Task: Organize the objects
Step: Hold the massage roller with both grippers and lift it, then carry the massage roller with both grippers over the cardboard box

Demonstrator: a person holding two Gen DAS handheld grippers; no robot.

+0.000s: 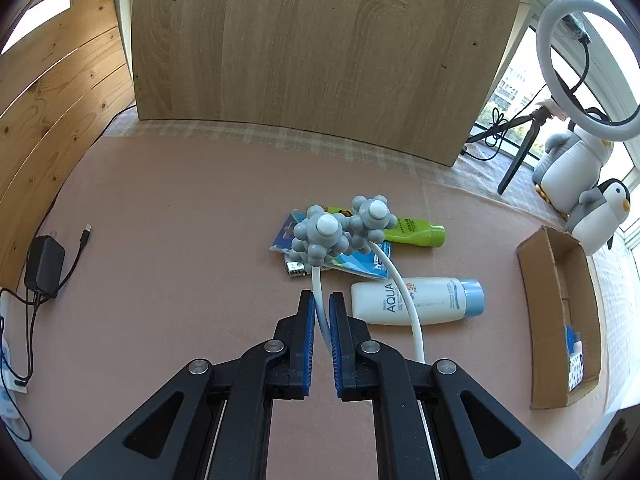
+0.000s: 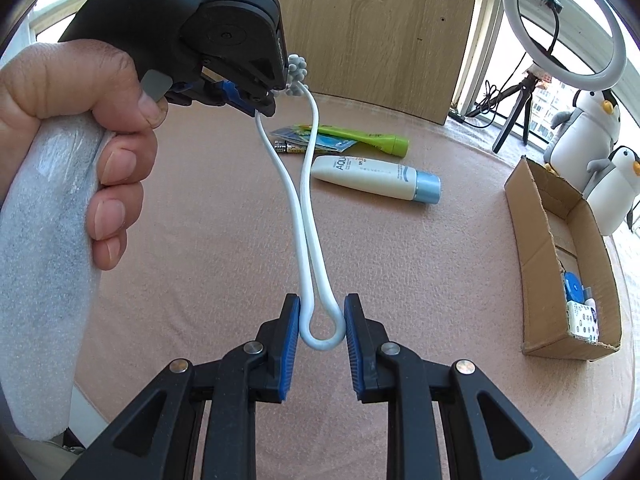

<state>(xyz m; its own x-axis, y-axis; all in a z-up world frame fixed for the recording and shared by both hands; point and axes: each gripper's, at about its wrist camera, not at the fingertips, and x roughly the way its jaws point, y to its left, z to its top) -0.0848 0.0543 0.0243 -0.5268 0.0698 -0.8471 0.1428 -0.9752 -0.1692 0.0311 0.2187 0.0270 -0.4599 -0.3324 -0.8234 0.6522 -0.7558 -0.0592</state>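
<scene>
Above the table (image 2: pixel 200 240), left gripper (image 1: pixel 322 312) pinches massager (image 1: pixel 340 228); right gripper (image 2: pixel 322 320) clasps its loop.

Sunscreen tube (image 1: pixel 416 301) lies on the desk (image 1: pixel 180 208), bottle (image 1: pixel 416 232) and packet (image 1: pixel 352 262) behind it. Cardboard box (image 1: pixel 560 320) sits right; charger (image 1: pixel 44 266) far left.

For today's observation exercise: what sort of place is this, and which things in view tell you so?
Probably a home room or sunroom set up for recording: a ring light on a tripod by bright windows, plush penguins, and toiletries such as a sunscreen bottle beside a cardboard box.
</scene>
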